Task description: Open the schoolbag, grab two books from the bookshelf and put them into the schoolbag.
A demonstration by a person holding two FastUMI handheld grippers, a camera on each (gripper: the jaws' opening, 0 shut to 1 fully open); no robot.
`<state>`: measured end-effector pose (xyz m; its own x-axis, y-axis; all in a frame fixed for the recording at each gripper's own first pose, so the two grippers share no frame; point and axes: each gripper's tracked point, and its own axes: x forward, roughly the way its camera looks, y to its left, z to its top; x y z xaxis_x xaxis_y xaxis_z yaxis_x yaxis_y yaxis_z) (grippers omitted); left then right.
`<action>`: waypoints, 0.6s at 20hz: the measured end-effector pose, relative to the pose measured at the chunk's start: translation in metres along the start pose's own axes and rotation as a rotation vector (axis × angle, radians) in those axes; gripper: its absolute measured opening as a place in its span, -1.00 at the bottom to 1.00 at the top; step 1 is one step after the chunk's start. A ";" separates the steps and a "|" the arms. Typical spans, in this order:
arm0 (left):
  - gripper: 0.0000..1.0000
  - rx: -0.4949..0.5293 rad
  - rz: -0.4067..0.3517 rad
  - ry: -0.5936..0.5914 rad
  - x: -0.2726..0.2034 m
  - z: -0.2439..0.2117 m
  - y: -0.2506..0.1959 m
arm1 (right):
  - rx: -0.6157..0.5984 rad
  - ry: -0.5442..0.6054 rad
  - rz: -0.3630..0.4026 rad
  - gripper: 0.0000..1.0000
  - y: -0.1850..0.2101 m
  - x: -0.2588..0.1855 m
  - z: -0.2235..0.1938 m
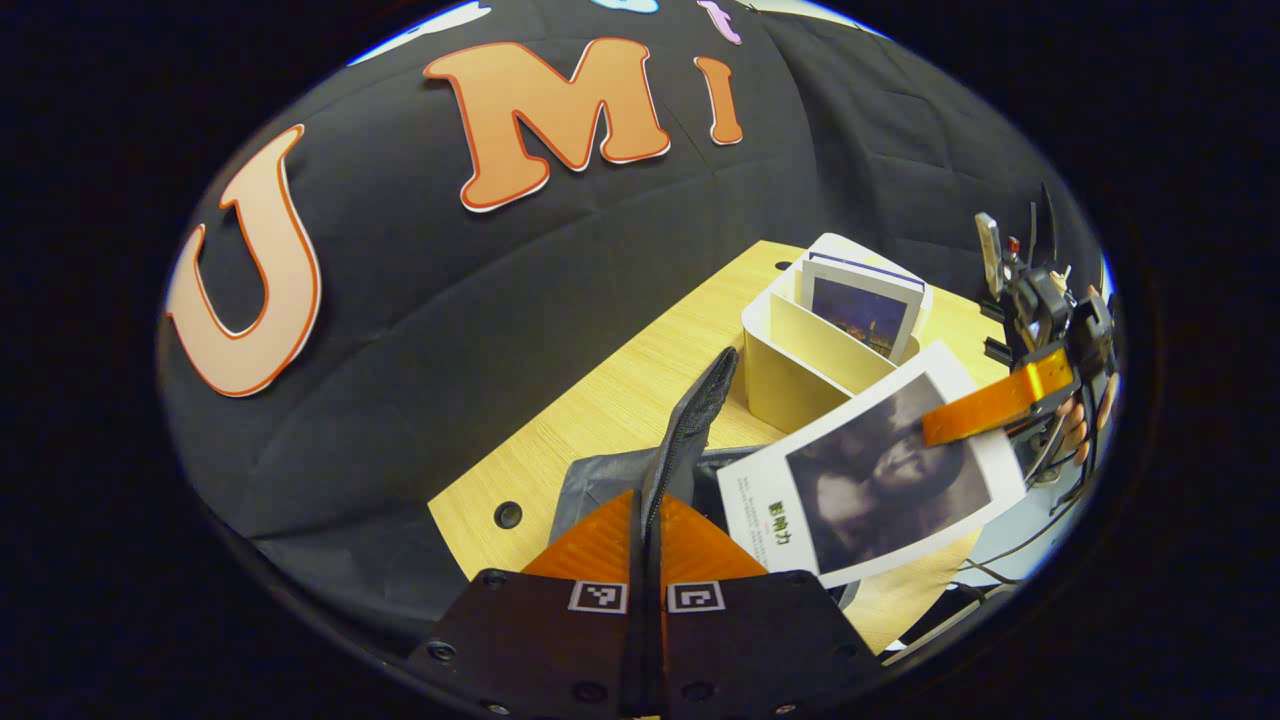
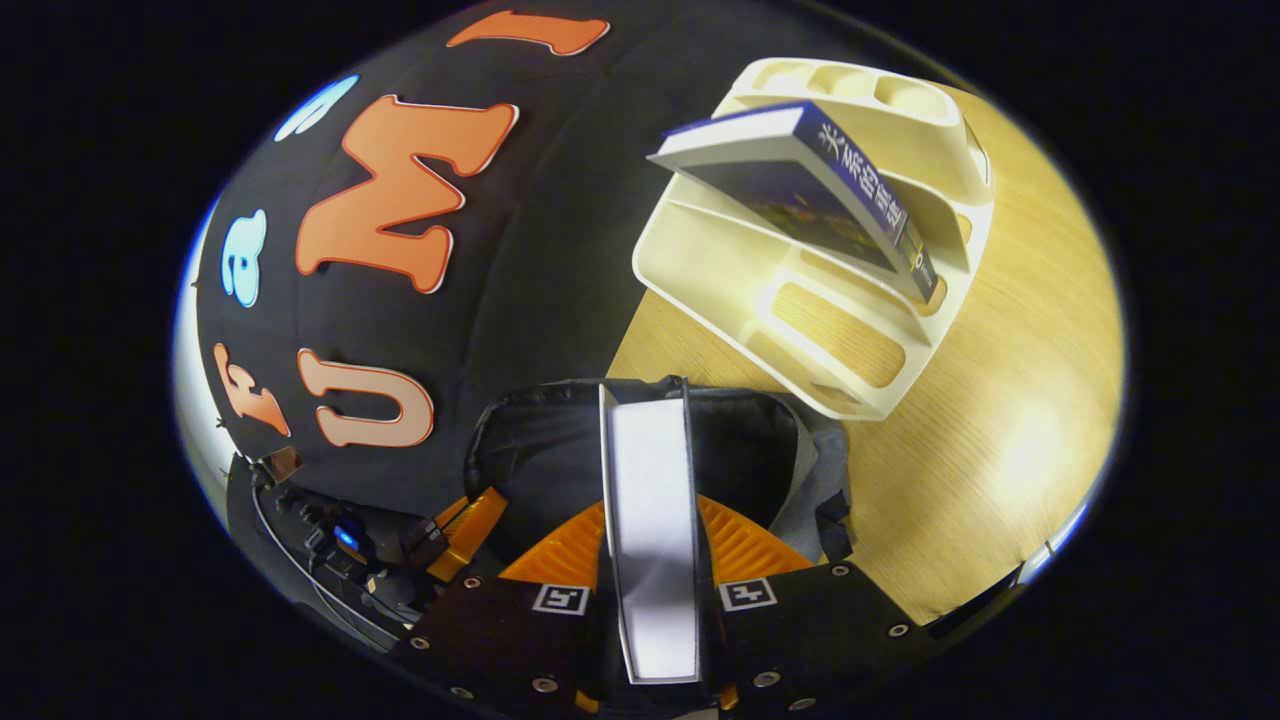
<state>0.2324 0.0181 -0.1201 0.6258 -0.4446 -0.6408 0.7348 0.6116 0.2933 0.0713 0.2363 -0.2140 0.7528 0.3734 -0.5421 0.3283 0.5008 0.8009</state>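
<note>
While my left gripper point(image 1: 648, 520) pinches the schoolbag point(image 1: 690, 420) edge, the left gripper view has both fingers pressed together on that dark fabric flap, lifting it upright over the wooden table point(image 1: 600, 400). Cream bookshelf point(image 1: 790, 360) stands just behind the bag, one book with a dark cover point(image 1: 860, 310) upright in its rear slot. My right gripper point(image 1: 985, 405) comes in from the right, clamped on the white-bordered book point(image 1: 880, 470), which hangs tilted just over the bag, between bag and shelf. Fingers of my hand point(image 1: 1075, 425) show behind that gripper.

Right gripper view: my right gripper point(image 2: 650, 545) is closed on the white-bordered book point(image 2: 650, 520), seen edge-on, both fingers pressing its covers. Book's far end sits over the open mouth of the schoolbag point(image 2: 760, 440); can't tell if it touches the lining. Bookshelf point(image 2: 800, 300) lies just beyond the bag on the table point(image 2: 1000, 420), blue-spined book point(image 2: 800, 180) leaning in a slot. My left gripper point(image 2: 465, 525) shows at lower left, by the bag rim.
</note>
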 end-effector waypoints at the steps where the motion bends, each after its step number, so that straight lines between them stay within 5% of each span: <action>1: -0.99 -0.001 -0.001 -0.009 -0.002 0.003 -0.001 | 0.000 -0.003 -0.010 -0.35 -0.002 0.013 -0.003; 12: -0.99 0.021 -0.018 -0.061 -0.015 0.022 -0.024 | 0.063 -0.046 -0.003 -0.34 0.007 0.112 -0.023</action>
<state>0.2112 -0.0041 -0.1020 0.6268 -0.4949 -0.6019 0.7510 0.5897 0.2971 0.1445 0.2997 -0.2753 0.7769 0.3350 -0.5331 0.3644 0.4514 0.8146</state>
